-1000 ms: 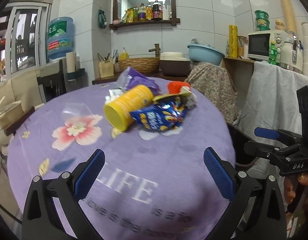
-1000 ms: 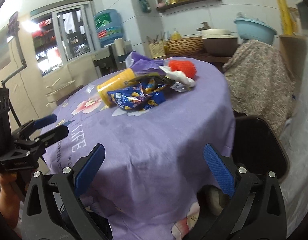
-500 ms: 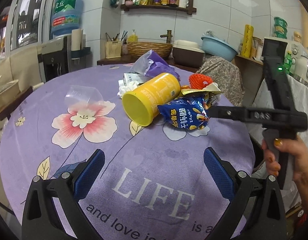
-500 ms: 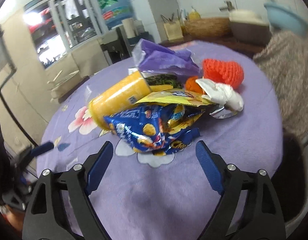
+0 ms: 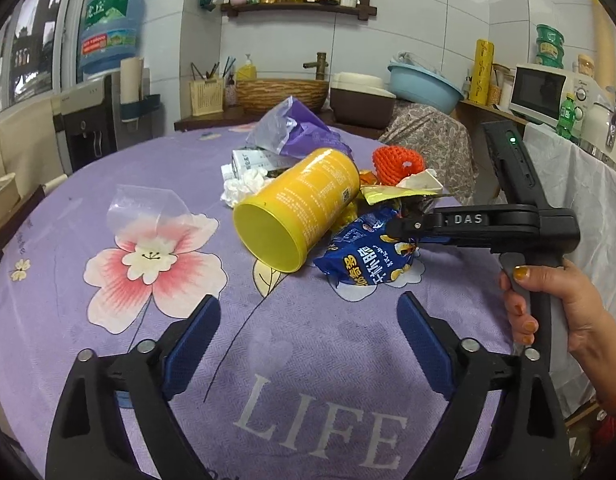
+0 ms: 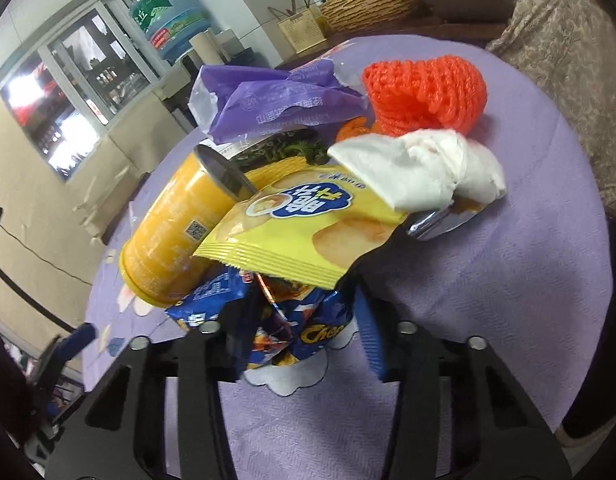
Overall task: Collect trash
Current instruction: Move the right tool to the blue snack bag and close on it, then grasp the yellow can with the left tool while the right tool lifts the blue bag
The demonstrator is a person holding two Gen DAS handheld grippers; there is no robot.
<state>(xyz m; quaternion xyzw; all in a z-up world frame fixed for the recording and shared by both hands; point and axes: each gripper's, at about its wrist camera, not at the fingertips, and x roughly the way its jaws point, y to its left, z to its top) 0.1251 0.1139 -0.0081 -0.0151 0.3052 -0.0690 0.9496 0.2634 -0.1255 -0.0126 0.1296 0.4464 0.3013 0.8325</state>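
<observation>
Right gripper (image 6: 304, 336) has advanced from the table (image 5: 328, 360) edge into the trash pile; jaws have just been closing around blue snack bag (image 5: 368, 260), beside yellow canister (image 5: 300, 208). Left gripper (image 5: 308, 336) closer, jaws narrowed slightly, apart, empty.

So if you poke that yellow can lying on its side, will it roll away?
Probably a little. The yellow can is round and lies on its side, so it could roll. It looks empty, likely light. The blue snack bag beside it may stop it.
</observation>
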